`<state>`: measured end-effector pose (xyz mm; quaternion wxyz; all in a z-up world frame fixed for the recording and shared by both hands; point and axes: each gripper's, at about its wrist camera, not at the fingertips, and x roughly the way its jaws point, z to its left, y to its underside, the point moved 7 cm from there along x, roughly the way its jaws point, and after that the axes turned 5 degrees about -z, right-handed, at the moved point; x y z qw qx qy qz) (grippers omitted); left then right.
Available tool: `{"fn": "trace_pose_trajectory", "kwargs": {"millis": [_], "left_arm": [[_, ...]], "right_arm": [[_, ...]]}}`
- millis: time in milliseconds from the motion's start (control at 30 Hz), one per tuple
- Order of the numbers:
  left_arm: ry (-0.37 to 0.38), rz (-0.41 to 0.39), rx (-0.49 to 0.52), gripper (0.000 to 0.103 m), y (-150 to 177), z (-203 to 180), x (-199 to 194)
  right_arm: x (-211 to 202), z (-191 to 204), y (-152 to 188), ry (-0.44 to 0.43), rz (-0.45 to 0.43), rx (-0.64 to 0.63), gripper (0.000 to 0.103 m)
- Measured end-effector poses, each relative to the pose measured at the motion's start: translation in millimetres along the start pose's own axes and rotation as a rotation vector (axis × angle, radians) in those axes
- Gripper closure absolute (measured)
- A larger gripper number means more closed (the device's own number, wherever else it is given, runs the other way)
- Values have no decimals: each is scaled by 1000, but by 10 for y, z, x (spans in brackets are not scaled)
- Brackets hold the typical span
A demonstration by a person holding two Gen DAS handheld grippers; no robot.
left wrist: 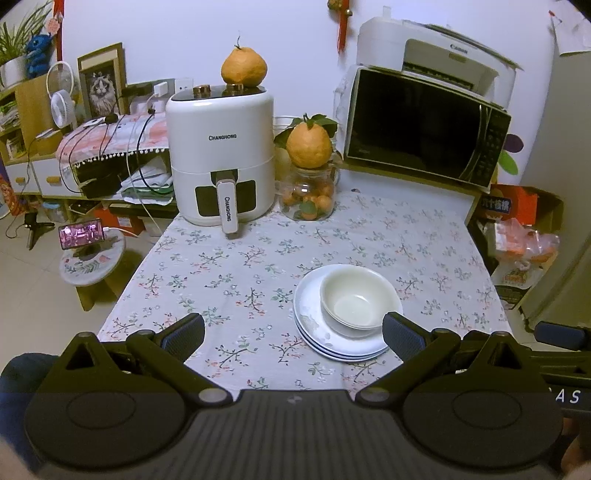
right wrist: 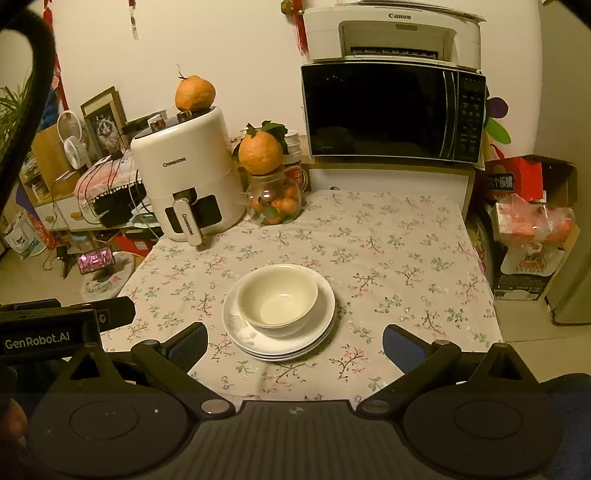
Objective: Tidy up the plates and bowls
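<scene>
Holding both grippers back at the near edge of the table (right wrist: 406, 229), we judge the sorting to be at or very near its end: the dishes already sit in one neat pile and neither tool has anything in it. Our left gripper (left wrist: 293, 332) has its jaws spread wide and empty, its right fingertip just beside the near rim of the pile. Our right gripper (right wrist: 293, 343) is likewise spread wide and empty, with the pile lying ahead between its fingers but not touched.

The pile stands on the flowered cloth toward the near side of the table, well apart from the appliances at the back. Counting it, we make out three plates (right wrist: 314, 332) by their stacked rims, and on top of them the bowls (right wrist: 277, 299); a second rim line shows under the upper bowl in the left view, so we take it for two bowls nested, though we cannot be sure.

If anything is left, we judge it to be a small squaring-up of the stack or simply pulling away. Any nudge would call for a light touch at the plate rims, since the bowls sit slightly off centre.

Behind stand one air fryer (right wrist: 188, 173), one microwave (right wrist: 391, 110) with one printer (right wrist: 395, 33) on it, and one glass jar (right wrist: 275, 203) of small oranges.
</scene>
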<state>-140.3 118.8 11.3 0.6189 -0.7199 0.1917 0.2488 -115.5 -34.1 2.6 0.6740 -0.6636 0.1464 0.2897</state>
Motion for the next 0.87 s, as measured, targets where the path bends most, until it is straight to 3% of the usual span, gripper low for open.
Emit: {"fn": "trace_pose_trajectory", "kwargs": {"millis": [867], "left_arm": [[2,3,12,0,-8,-30,32]], "right_arm": [[27,-39,20,4,7,20,3]]}}
